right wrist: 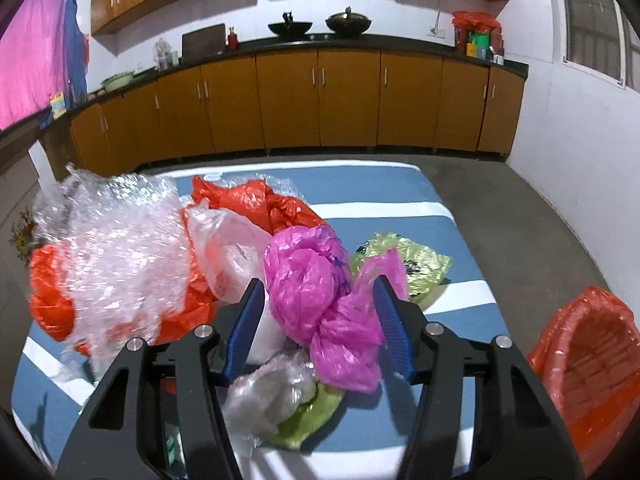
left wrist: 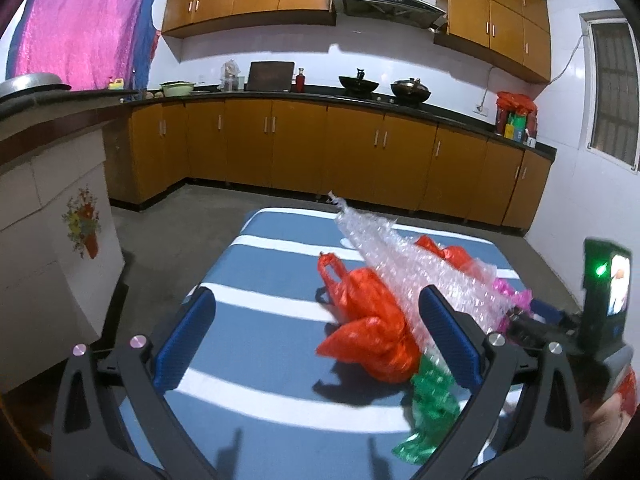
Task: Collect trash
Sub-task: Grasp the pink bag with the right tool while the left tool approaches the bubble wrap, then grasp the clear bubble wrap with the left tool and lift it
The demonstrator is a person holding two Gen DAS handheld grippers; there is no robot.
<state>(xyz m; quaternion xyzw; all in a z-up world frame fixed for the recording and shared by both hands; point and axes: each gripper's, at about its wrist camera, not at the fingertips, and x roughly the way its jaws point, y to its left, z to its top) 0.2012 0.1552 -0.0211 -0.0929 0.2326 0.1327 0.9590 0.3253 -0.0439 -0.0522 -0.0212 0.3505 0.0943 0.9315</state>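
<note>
A heap of plastic trash lies on a blue table with white stripes (left wrist: pixel 256 280). In the left wrist view my left gripper (left wrist: pixel 318 322) is open above the table; an orange bag (left wrist: pixel 368 320), bubble wrap (left wrist: pixel 392 260) and a green wrapper (left wrist: pixel 434 404) lie by its right finger. In the right wrist view my right gripper (right wrist: pixel 320 306) is open around a crumpled pink bag (right wrist: pixel 320 292), its fingers on both sides. Bubble wrap (right wrist: pixel 116 248), orange bags (right wrist: pixel 260 204), a clear bag (right wrist: pixel 272 392) and a yellow-green wrapper (right wrist: pixel 408 264) lie around it. The right gripper's body (left wrist: pixel 600 312) shows in the left wrist view.
An orange-lined basket (right wrist: pixel 588 364) stands right of the table. Kitchen cabinets (left wrist: pixel 304 148) with woks on the counter run along the far wall. A white counter with a flower decal (left wrist: pixel 60 240) stands to the left. Grey floor surrounds the table.
</note>
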